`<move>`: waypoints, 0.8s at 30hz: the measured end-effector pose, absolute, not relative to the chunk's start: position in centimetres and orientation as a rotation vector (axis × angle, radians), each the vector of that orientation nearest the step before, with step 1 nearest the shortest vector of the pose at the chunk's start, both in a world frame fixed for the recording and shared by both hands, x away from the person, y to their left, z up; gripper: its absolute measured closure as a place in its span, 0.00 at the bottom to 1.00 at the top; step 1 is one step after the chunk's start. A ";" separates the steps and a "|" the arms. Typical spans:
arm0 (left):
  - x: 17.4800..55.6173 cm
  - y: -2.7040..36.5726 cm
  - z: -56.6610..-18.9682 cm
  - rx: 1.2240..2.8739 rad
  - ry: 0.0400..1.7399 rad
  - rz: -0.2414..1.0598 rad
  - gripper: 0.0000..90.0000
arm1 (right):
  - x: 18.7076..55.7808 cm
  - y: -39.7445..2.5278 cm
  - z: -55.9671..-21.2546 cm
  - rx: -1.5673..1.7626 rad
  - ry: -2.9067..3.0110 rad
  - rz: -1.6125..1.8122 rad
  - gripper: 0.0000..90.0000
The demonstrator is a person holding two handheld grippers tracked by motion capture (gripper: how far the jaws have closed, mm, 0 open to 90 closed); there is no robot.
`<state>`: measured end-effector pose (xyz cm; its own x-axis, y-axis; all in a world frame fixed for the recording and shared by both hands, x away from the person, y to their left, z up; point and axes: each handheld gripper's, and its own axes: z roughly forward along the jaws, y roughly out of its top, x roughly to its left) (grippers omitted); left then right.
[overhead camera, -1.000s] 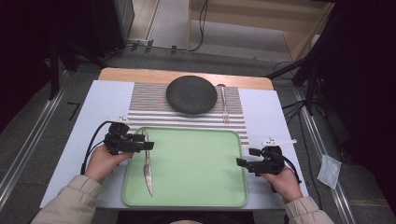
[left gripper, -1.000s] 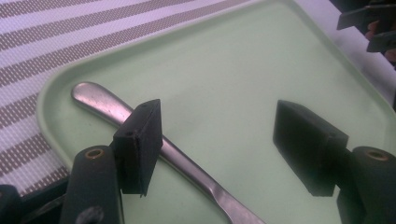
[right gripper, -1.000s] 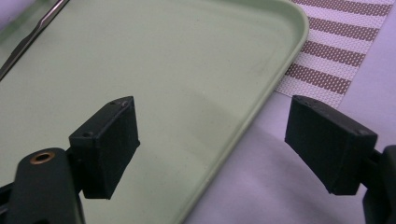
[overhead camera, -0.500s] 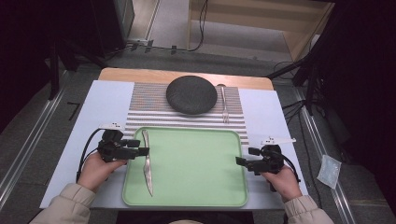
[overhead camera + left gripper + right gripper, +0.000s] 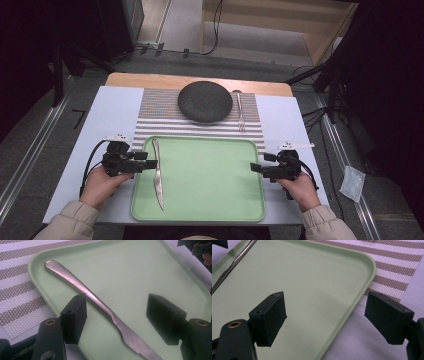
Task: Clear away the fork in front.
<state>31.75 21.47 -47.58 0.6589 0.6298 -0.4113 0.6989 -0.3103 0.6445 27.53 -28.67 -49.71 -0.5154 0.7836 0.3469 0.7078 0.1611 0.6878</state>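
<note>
Left gripper (image 5: 117, 320) jaws wide – straddling knife (image 5: 100, 305), untouched, right gripper (image 5: 332, 317) gaping over tray (image 5: 352, 315) rim – empty

Table (image 5: 285, 102) carries a placemat (image 5: 155, 120) at its middle and far part. Plate (image 5: 205, 101) sits on the placemat's far half. Fork (image 5: 240, 111) lies on the placemat just right of the plate, running near to far. Tray (image 5: 210, 175) sits on the near half of the table, its far edge overlapping the placemat's near edge. Knife (image 5: 158, 172) lies in the tray along its left side, handle toward the far edge. Left hand-held gripper (image 5: 150, 164) at the tray's left rim, jaws either side of the knife; right hand-held gripper (image 5: 256, 167) at the tray's right rim.
</note>
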 end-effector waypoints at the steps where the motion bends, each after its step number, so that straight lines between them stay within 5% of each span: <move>1: 31.7 21.5 -47.6 2.030 1.032 -0.102 0.36 | 27.6 -28.7 -49.7 1.498 2.326 1.283 0.17; 24: 31.6 21.4 -47.6 2.038 1.011 -0.098 0.35 | 32.0 -28.4 -48.9 1.557 2.197 1.277 0.17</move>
